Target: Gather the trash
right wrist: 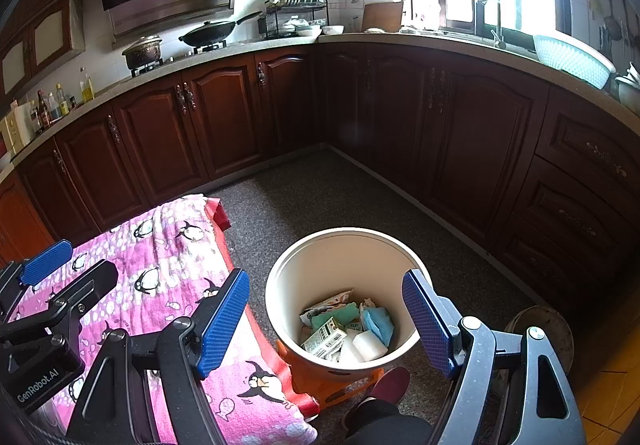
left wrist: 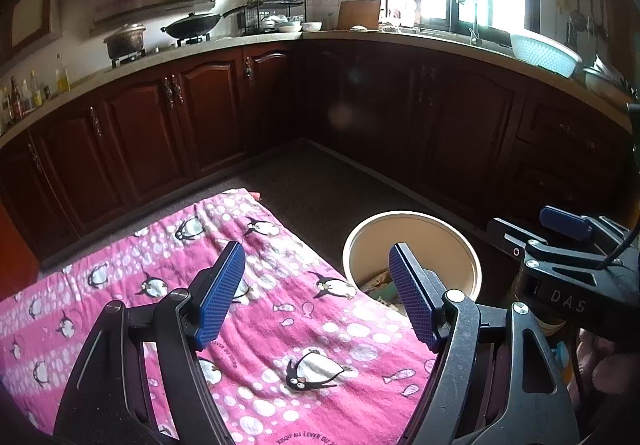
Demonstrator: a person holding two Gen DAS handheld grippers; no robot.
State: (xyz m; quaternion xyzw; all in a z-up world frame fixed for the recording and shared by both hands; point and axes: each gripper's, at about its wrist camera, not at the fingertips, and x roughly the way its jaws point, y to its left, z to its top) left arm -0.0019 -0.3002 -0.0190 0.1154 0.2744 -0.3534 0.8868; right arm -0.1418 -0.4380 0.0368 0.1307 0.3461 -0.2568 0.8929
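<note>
A cream round trash bin (right wrist: 280, 285) stands on the floor beside the table; it also shows in the left wrist view (left wrist: 412, 221). Inside lie several pieces of trash: a small printed carton (right wrist: 324, 337), white foam (right wrist: 368, 345), blue cloth (right wrist: 378, 323) and wrappers. My right gripper (right wrist: 326, 319) is open and empty, held above the bin's mouth. My left gripper (left wrist: 316, 293) is open and empty above the pink penguin-print cloth (left wrist: 280, 325) on the table, near its right edge. No trash shows on the cloth.
The bin rests on an orange stool (right wrist: 340, 385). A person's red shoe (right wrist: 390, 383) is by it. A dark round pot (right wrist: 548, 329) sits on the floor to the right. Dark wooden cabinets (right wrist: 224, 113) and a countertop ring the speckled floor (right wrist: 340, 197).
</note>
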